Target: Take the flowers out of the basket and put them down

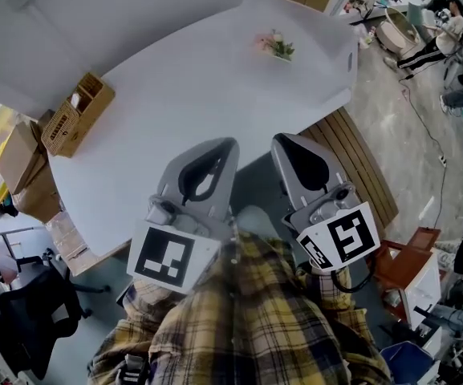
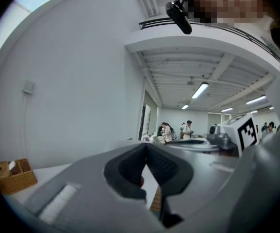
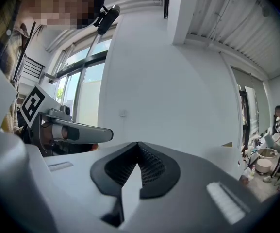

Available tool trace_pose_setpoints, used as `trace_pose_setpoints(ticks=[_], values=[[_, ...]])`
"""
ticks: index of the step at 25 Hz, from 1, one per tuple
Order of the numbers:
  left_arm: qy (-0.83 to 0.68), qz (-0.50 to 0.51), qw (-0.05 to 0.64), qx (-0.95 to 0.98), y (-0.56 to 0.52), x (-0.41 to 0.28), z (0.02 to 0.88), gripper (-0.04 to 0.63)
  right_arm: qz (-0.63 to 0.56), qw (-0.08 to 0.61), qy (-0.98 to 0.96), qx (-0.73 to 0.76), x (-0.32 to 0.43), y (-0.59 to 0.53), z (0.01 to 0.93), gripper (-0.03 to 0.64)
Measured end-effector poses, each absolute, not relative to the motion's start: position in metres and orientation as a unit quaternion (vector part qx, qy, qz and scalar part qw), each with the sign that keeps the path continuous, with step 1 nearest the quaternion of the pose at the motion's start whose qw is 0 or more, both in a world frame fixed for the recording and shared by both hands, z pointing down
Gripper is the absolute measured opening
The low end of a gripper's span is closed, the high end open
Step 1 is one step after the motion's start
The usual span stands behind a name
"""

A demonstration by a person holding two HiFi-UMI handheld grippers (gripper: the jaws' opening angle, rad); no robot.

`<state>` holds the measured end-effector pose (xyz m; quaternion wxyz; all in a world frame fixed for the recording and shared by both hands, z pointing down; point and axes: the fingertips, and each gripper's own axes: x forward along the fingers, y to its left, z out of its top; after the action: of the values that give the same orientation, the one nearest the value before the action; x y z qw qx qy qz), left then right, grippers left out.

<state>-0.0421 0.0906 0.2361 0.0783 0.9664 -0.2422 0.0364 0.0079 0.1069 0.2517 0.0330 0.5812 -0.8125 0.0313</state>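
Note:
A small bunch of pink flowers with green leaves (image 1: 276, 45) lies on the far side of the white table (image 1: 183, 103). The wicker basket (image 1: 77, 115) stands at the table's left edge, and the left gripper view shows it low on the left, basket (image 2: 11, 176). Both grippers are held close to the person's body at the table's near edge, far from basket and flowers. My left gripper (image 1: 229, 144) (image 2: 146, 144) is shut with its tips together and nothing in it. My right gripper (image 1: 280, 139) (image 3: 138, 143) is likewise shut and holds nothing.
Cardboard boxes (image 1: 21, 167) are stacked beside the table on the left, with a black office chair (image 1: 22, 311) below them. A slatted wooden bench (image 1: 355, 163) and a reddish chair (image 1: 404, 265) stand to the right. People (image 1: 448, 24) are at the far right.

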Motion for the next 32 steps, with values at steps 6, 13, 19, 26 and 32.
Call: trace_pose_setpoints(ticks=[6, 13, 19, 26, 32], values=[[-0.245, 0.044, 0.086, 0.965, 0.057, -0.027, 0.243, 0.000, 0.041, 0.038, -0.811, 0.583, 0.027, 0.074, 0.258, 0.005], [-0.276, 0.043, 0.091, 0.956, 0.009, -0.006, 0.246, 0.000, 0.046, 0.040, -0.825, 0.561, 0.053, 0.024, 0.262, 0.005], [-0.313, 0.037, 0.095, 0.944, -0.035, 0.035, 0.244, 0.000, 0.044, 0.048, -0.848, 0.526, 0.093, -0.027, 0.261, 0.005], [-0.364, 0.032, 0.102, 0.925, -0.080, 0.082, 0.239, 0.001, 0.042, 0.059, -0.875, 0.479, 0.140, -0.075, 0.253, 0.005], [-0.400, 0.035, 0.105, 0.910, -0.103, 0.098, 0.237, 0.002, 0.042, 0.061, -0.885, 0.460, 0.174, -0.105, 0.250, 0.005]])
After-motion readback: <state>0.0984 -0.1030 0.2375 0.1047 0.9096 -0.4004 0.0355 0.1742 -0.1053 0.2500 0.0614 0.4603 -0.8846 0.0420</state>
